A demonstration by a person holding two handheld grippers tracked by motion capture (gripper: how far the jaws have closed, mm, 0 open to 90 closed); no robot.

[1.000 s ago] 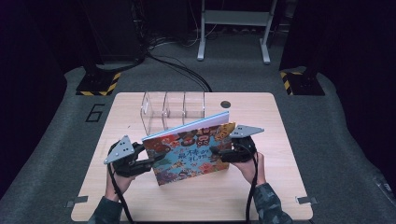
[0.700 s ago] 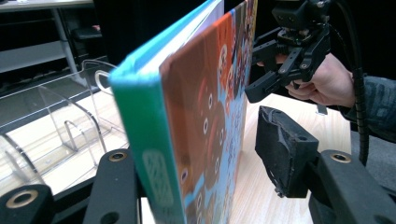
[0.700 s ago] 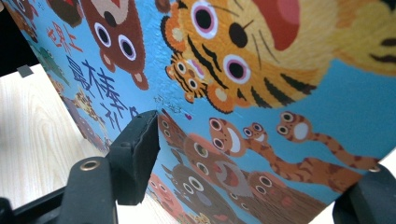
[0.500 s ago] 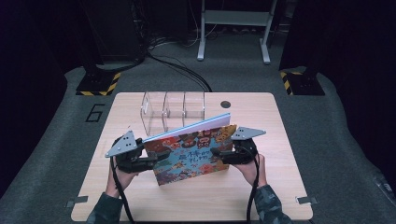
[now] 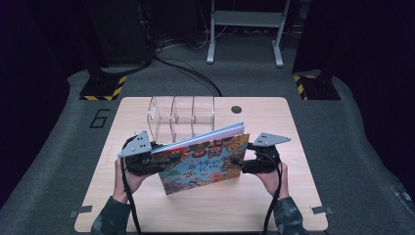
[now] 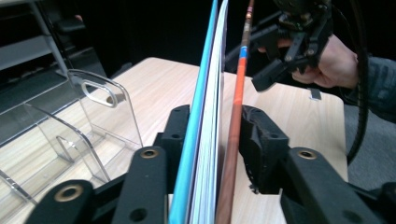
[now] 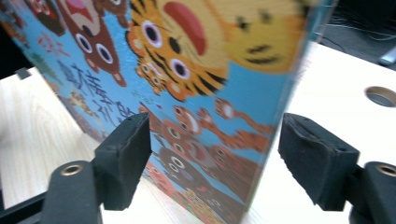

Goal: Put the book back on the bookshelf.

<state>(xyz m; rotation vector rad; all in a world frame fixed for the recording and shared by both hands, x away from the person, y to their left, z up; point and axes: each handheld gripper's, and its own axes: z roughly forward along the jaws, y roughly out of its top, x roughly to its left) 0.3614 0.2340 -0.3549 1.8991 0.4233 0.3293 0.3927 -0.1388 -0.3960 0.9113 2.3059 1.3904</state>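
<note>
Table (image 5: 293, 147): a pale wood top, with a round hole (image 5: 237, 109) beyond both sets of jaws; in the right gripper view the hole is seen past the right-hand jaw.
Floor marking: a "6" (image 5: 100, 118) is read on the grey mat, off the table's left edge.
Book (image 5: 203, 159): a picture book is held on edge between the two grippers, its cover facing the person; against the earlier frames its left end has been lifted a little.
Cover writing: characters are printed across it, too small in the high view and too blurred in the right gripper view to be read; cartoon tigers are made out.
Clear divider rack (image 5: 181, 117): seen just behind the book; in the left gripper view it lies to the left of the jaws.
Left gripper (image 6: 212, 135): its jaws have just been closing and are pressed on the book's edge, with the blue cover, white pages and orange cover between them.
Right gripper (image 7: 215, 154): its jaws have just been opening and are spread, the book's corner between them with a gap at the right-hand pad.
</note>
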